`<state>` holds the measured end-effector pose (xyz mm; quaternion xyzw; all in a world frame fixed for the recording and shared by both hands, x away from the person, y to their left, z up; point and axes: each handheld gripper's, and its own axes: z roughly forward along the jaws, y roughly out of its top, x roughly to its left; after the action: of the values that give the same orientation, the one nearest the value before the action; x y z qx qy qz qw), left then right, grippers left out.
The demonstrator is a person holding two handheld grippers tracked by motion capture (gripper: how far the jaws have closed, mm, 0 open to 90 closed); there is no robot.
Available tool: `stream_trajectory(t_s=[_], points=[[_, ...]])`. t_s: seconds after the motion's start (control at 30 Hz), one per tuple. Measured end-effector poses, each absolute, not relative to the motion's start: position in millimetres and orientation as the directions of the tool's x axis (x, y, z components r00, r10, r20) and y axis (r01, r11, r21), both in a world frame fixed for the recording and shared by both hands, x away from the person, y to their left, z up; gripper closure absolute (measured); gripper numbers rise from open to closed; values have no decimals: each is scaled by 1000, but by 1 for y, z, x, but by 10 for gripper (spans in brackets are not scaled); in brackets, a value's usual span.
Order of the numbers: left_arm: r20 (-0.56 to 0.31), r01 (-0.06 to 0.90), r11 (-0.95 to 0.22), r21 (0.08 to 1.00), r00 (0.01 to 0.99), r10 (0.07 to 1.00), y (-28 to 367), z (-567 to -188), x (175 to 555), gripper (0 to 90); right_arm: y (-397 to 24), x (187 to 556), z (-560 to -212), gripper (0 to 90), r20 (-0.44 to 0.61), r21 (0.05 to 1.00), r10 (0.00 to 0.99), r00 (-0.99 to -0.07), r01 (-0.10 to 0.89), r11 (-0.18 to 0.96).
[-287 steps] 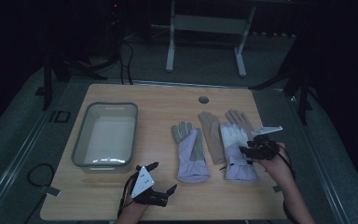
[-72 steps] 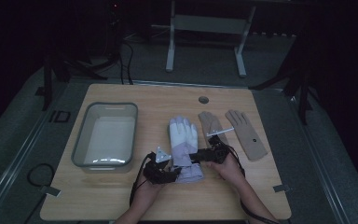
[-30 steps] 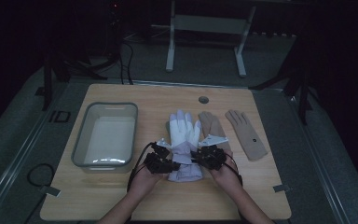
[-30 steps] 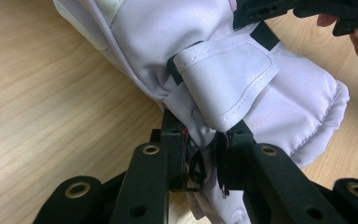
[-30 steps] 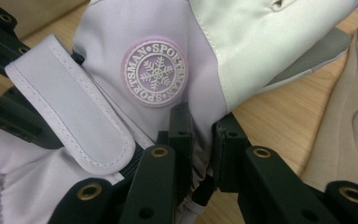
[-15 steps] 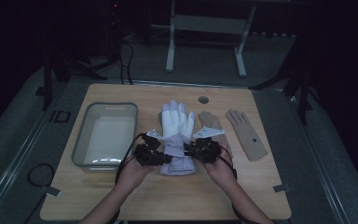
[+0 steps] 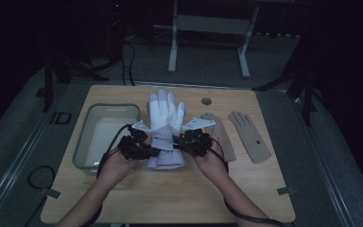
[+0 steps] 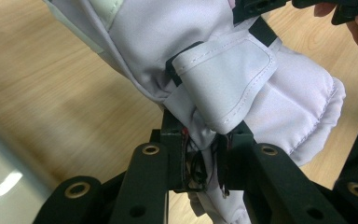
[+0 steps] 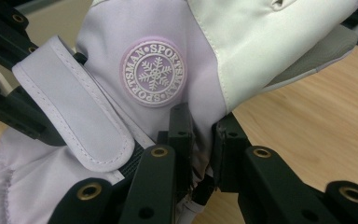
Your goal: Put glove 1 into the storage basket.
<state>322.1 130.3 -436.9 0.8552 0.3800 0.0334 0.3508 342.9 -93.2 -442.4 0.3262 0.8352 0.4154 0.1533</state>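
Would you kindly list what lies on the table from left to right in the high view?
Tub → left tongs → lilac gloves → right tongs → tan glove → second tan glove.

Dark lab; lone table [image 7: 170, 198], floor cables [image 7: 38, 172]

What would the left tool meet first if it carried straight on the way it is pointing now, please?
The lilac ski glove it already pinches at the wrist; beyond that, probably the right tool, which grips the glove's opposite side facing it, though depth is hard to judge.
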Motion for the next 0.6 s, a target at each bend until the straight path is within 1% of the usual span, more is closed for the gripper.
stream_trajectory(t_s=[0.13, 0.47, 0.6], points=[[-197, 623, -460, 633, 704, 683, 143, -431, 319, 761, -79, 344, -435, 799, 13, 799, 663, -749, 405, 443], [-201, 647, -411, 643, 660, 724, 186, -419, 315, 761, -35, 350, -422, 799, 1, 805, 632, -775, 375, 459], [-196, 649, -415, 638, 658, 727, 205, -413, 314, 760, -16, 351, -418, 799, 1, 808, 615, -788, 363, 463]])
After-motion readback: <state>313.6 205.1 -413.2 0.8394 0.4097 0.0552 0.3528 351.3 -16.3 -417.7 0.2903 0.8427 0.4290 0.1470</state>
